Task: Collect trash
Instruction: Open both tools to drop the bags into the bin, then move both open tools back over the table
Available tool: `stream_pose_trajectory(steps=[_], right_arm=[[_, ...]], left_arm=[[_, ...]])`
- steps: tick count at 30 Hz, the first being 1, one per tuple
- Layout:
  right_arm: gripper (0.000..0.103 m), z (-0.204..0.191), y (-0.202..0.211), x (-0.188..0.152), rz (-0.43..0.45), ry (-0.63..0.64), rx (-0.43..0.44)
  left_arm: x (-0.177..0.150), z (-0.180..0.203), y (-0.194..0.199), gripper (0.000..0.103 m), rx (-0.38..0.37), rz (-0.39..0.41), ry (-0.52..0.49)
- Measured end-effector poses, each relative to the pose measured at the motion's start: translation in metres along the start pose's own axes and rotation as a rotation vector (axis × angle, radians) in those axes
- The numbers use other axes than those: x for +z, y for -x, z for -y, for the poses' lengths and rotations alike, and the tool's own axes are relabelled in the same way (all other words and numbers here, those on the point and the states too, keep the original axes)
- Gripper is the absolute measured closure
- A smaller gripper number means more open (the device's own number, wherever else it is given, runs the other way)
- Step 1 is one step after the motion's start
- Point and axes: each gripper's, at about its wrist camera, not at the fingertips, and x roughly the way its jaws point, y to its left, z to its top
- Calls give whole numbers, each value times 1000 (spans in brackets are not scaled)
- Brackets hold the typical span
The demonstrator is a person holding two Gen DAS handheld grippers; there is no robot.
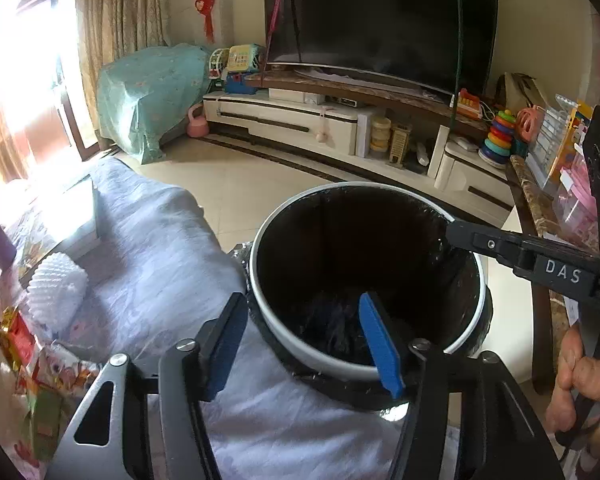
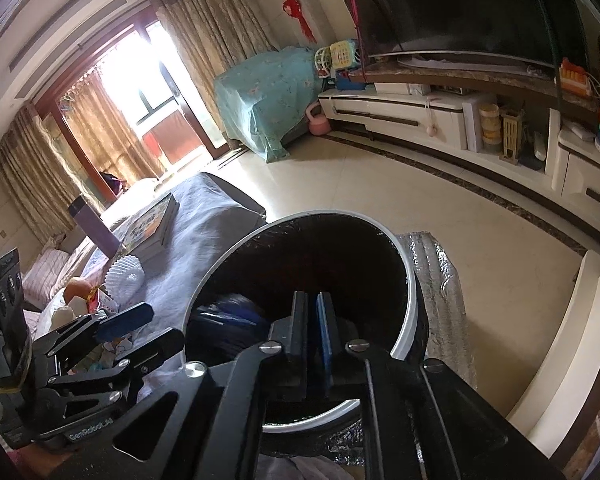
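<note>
Both grippers over lined trash bin (image 1: 364, 280). Left gripper (image 1: 304, 340) fingers wide, nothing between; right gripper (image 2: 314, 344) fingers narrow, thin gap, empty. Judged: drop done, dark bagged trash (image 2: 228, 316) at bin bottom. Left to collect: white foam net (image 1: 56, 288), wrappers (image 1: 16, 336) on grey-covered counter (image 1: 160, 248). Living room: TV (image 1: 380, 20), tiled floor (image 2: 360, 192), curtained bright window (image 2: 140, 80).

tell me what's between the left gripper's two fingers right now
Nothing is held. In the left wrist view the left gripper stands open, and the gap shows only the trash bin rim and the pale cloth beneath.
</note>
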Motion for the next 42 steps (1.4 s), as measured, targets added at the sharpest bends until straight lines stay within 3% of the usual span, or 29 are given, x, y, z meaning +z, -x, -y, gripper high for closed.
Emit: stream_pose_trajectory(steps=[2,7,15,18,30,42], right_arm=[[68,-1,3,-2,7,-6,4],[59,-8,9,-8,16,-9,19],[23,-33,17,-27,31,8,58],[17,-46,19,-35,34,20,76],[12,-101,12,-62,1,73,154],[12,-153,-6,-84,-48,163,206]], left_arm=[[-6,-1,5,41,0,1,6],[-27,-13,20,40,0,-3,53],[-62,-35,51,38,24,4,136],[-77,-43,68,38,37,10,171],[-125,-88,126,37,102,41,294],[-156,-121,159,37,156,43,406]])
